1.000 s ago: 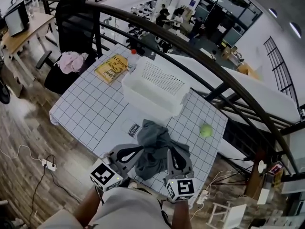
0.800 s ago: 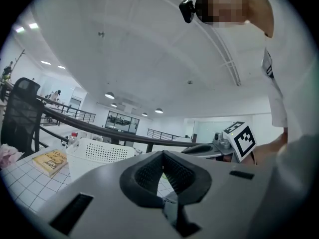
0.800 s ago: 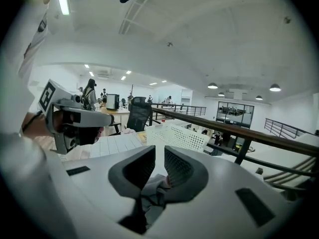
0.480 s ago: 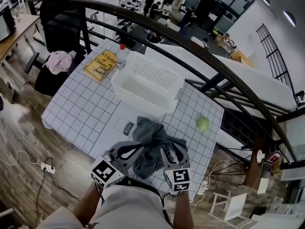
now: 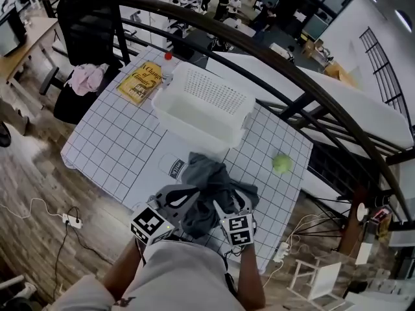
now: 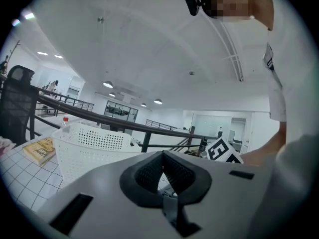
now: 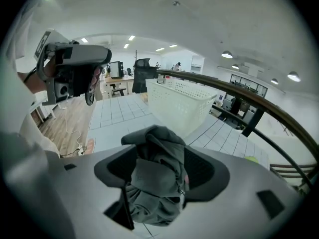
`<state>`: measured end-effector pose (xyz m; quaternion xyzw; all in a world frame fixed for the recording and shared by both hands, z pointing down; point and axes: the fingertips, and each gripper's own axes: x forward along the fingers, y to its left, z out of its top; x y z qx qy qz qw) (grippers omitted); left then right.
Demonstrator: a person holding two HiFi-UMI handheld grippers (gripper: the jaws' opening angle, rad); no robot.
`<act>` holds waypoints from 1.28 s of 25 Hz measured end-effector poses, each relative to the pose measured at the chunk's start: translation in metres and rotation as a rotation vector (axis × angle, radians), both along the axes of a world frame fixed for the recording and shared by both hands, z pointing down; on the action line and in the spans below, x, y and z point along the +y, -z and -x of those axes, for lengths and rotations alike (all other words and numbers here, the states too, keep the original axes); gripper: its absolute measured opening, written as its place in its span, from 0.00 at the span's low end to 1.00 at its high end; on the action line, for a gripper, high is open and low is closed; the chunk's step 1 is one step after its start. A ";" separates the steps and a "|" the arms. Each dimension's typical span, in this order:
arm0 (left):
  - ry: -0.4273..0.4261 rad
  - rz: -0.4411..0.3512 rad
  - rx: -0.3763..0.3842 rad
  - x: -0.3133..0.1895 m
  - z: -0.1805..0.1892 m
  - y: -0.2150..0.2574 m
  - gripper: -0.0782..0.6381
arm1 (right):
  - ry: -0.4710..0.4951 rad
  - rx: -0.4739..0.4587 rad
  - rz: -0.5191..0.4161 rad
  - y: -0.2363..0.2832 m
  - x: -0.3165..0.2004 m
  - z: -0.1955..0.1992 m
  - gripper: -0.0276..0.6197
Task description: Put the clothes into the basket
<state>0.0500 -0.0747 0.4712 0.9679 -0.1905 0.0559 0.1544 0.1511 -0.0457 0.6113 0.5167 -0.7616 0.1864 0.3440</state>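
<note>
Since a second ago we see the right gripper (image 5: pixel 232 203) slid in closer to the left gripper (image 5: pixel 185 198), and its jaws are now opening. The grey clothes (image 5: pixel 206 183) sit bunched on the checked table (image 5: pixel 117 148), just in front of the white basket (image 5: pixel 194 123) and not in it. A fold lies between the right jaws. The left jaws are closed, and we spot nothing between them. A green ball (image 5: pixel 281 163) lies off to the right.

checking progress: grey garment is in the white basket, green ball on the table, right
Not quite: the head view shows the grey garment on the table in front of the white basket, not in it. The green ball is on the table.
</note>
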 end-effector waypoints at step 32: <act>0.016 0.097 -0.101 0.008 -0.018 -0.043 0.12 | 0.181 0.107 0.225 -0.146 -0.006 0.028 0.81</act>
